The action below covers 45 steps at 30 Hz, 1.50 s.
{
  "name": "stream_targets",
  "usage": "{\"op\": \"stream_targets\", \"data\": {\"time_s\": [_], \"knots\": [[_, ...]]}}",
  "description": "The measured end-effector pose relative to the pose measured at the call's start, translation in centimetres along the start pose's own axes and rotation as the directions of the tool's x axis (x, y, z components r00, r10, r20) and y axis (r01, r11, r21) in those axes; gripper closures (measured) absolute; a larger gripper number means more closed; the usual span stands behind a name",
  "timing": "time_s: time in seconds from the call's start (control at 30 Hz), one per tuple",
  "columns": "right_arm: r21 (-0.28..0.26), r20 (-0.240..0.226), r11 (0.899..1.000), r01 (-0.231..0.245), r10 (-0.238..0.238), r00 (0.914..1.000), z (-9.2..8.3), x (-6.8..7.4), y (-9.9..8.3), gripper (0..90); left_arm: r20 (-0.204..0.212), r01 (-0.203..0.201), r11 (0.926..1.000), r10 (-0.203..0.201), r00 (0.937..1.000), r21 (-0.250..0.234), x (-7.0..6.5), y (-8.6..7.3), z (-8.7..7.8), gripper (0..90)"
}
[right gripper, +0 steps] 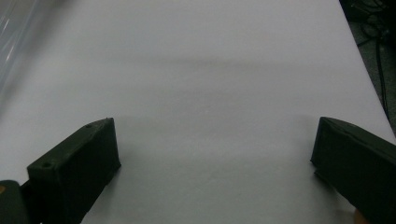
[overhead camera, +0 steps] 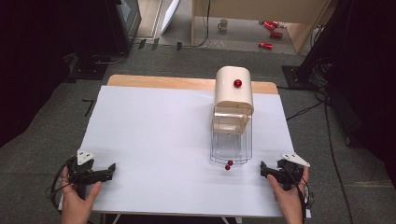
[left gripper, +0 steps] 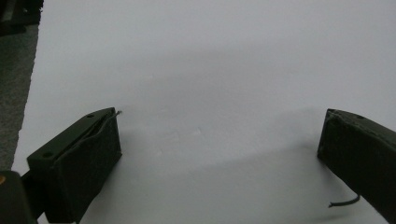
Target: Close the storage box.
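A cream box [overhead camera: 233, 91] with a red knob [overhead camera: 237, 83] stands at the back right of the white table [overhead camera: 159, 135]. In front of it sits a clear plastic container [overhead camera: 229, 142], with two small red balls [overhead camera: 229, 164] at its near edge. My left gripper [overhead camera: 112, 167] rests at the table's front left, held by a hand. Its jaws stand wide apart in the left gripper view [left gripper: 219, 135], with bare table between them. My right gripper [overhead camera: 262, 168] lies at the front right, to the right of the container. It is open too [right gripper: 212, 144], holding nothing.
A strip of bare wood [overhead camera: 159, 81] runs along the table's far edge. Grey carpet surrounds the table. On the floor beyond it lie red cans [overhead camera: 271, 32] and a mug [overhead camera: 223, 24]. Cables [overhead camera: 327, 116] run along the right side.
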State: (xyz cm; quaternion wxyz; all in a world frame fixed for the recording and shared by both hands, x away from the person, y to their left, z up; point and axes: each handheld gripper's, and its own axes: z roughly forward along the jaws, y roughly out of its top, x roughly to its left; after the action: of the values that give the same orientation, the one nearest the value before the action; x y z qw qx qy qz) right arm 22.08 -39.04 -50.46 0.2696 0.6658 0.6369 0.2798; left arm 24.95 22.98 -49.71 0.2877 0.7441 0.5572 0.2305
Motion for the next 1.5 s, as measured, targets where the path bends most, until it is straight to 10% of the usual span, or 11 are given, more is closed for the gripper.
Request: {"op": "stream_targets", "data": {"time_s": [0.5,1.5], "knots": [[-0.053,-0.015,0.999,-0.010,0.009,0.9998,-0.9,0.3,0.0,16.8,-0.001,-0.001,1.0000,0.001,1.0000,-0.001,0.0,0.0,0.0,0.0],[-0.148,-0.154,0.986,0.071,-0.094,0.9835,-6.7,8.6,0.1,22.9,-0.002,-0.003,1.0000,0.003,1.0000,0.000,0.0,0.0,0.0,0.0]]}}
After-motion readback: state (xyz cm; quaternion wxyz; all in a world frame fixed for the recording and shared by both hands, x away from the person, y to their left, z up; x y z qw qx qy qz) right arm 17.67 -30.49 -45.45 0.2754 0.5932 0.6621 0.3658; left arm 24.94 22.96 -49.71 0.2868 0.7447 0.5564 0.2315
